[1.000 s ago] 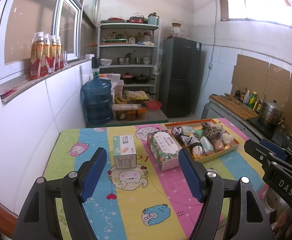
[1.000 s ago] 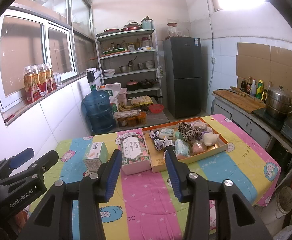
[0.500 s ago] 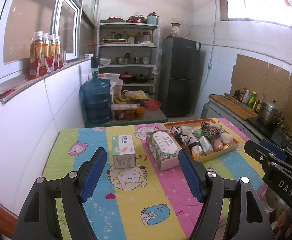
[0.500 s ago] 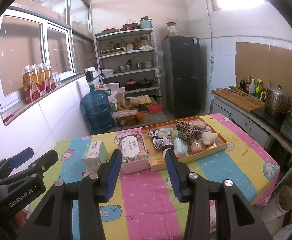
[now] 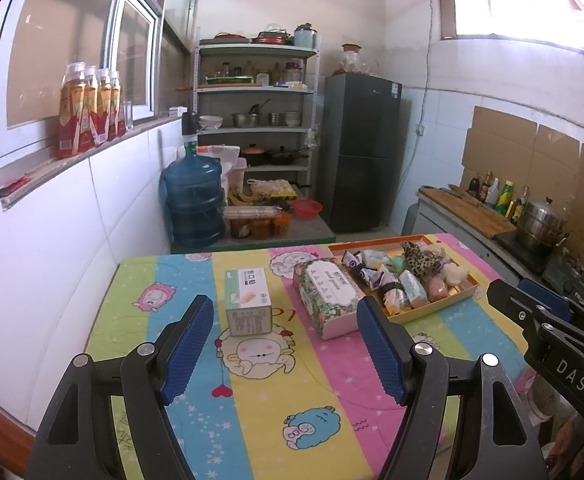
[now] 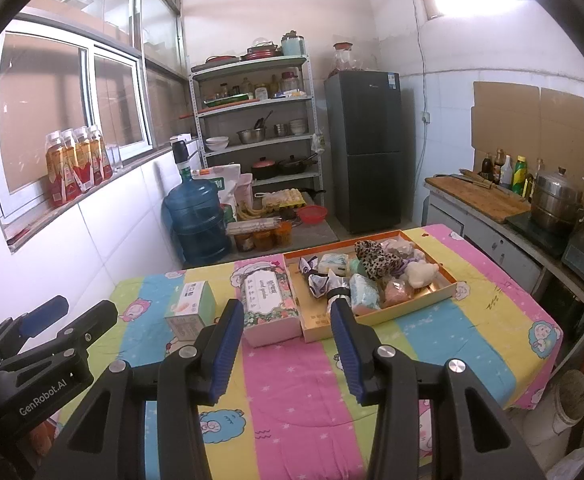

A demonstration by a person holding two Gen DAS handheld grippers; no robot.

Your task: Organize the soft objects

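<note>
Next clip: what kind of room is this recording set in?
Most likely a home kitchen. A dark fridge stands by a shelf rack holding pots and bowls, and a steamer pot sits on a cooker beside a chopping board. Both grippers are open above the table.

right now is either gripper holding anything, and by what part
Nothing is held. The left gripper and right gripper are both open and empty, short of the tray of soft items.
</note>
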